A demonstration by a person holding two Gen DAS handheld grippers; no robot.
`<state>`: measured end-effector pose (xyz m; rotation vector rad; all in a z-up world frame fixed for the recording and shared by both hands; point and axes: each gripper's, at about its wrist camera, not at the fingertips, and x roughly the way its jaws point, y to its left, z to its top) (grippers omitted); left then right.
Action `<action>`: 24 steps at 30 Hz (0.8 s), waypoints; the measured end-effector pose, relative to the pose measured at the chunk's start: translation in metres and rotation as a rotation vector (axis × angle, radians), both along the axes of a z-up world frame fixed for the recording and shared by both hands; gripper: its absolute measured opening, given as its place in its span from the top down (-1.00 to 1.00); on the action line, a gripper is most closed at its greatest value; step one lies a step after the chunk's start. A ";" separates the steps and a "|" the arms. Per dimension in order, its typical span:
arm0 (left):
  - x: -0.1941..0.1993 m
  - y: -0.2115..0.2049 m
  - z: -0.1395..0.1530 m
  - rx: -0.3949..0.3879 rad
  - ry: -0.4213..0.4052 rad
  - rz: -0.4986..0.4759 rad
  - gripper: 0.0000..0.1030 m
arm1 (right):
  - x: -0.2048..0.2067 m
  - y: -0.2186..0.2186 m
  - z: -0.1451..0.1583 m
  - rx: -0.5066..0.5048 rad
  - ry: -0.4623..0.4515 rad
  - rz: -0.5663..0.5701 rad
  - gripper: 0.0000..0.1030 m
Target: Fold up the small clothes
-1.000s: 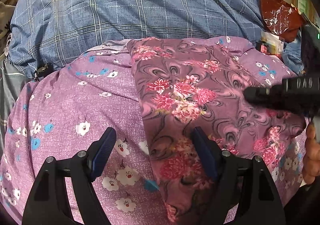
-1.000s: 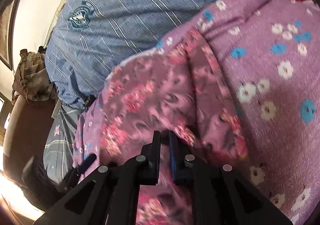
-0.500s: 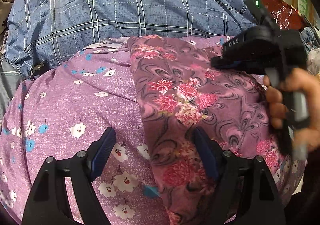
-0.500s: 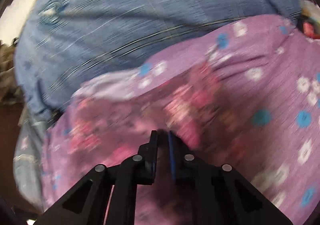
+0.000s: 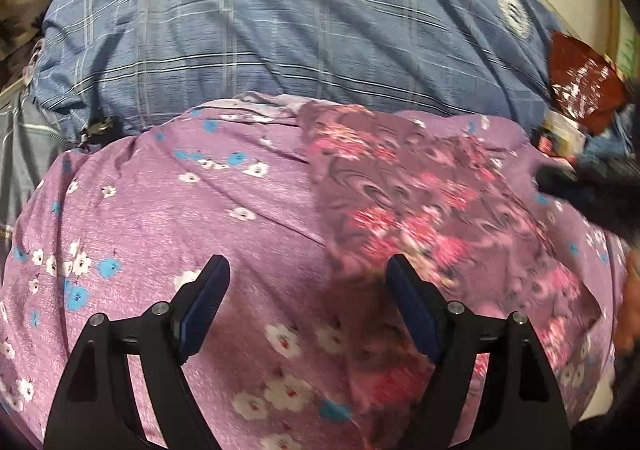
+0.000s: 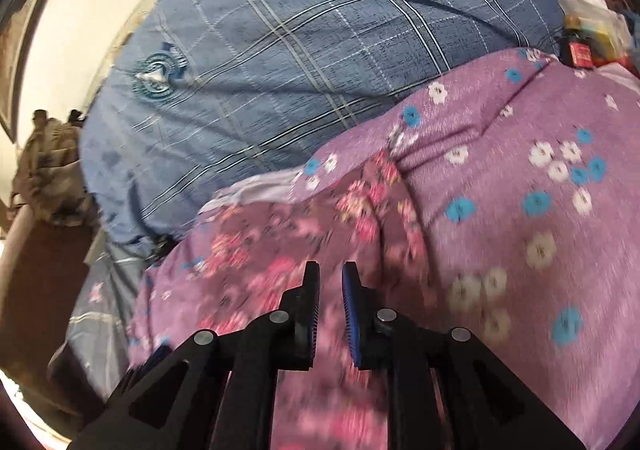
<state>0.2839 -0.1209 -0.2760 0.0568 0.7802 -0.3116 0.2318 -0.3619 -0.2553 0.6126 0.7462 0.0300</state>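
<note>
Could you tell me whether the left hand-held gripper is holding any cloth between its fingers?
No, the left hand-held gripper stands wide open above the purple flowered cloth, with nothing pinched between its fingers.

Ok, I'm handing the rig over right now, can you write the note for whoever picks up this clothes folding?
Left gripper: open wide, nothing between the jaws, hovering over the cloth.
Right gripper: jaws have just been opening to a narrow gap; nothing seen pinched between them.
Dark floral garment: lies spread over the lilac flowered cloth, in front of the blue plaid pillow. One straight long edge runs toward the left gripper.
Done: garment laid out in a fairly flat shape; how many folds it already has I cannot tell.
Left: probably regrip an edge and fold it smaller.
</note>
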 end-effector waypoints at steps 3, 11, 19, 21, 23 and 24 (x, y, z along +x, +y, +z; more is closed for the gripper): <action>0.005 0.000 -0.006 0.008 0.019 0.002 -0.58 | -0.023 0.010 -0.006 0.005 0.028 0.043 0.71; 0.000 -0.004 -0.015 0.055 0.044 -0.020 -0.60 | -0.029 0.015 -0.036 0.013 0.157 0.022 0.86; 0.012 0.005 -0.009 0.003 0.056 0.016 -0.60 | 0.038 0.036 -0.018 -0.095 0.143 0.038 0.61; 0.017 0.003 -0.013 0.023 0.081 0.012 -0.63 | 0.068 0.040 -0.029 -0.113 0.214 0.058 0.59; 0.019 0.002 -0.016 0.029 0.095 0.005 -0.65 | 0.094 0.041 -0.032 -0.116 0.251 0.073 0.59; 0.021 0.003 -0.015 0.019 0.103 0.005 -0.65 | 0.109 0.043 -0.029 -0.125 0.274 0.063 0.58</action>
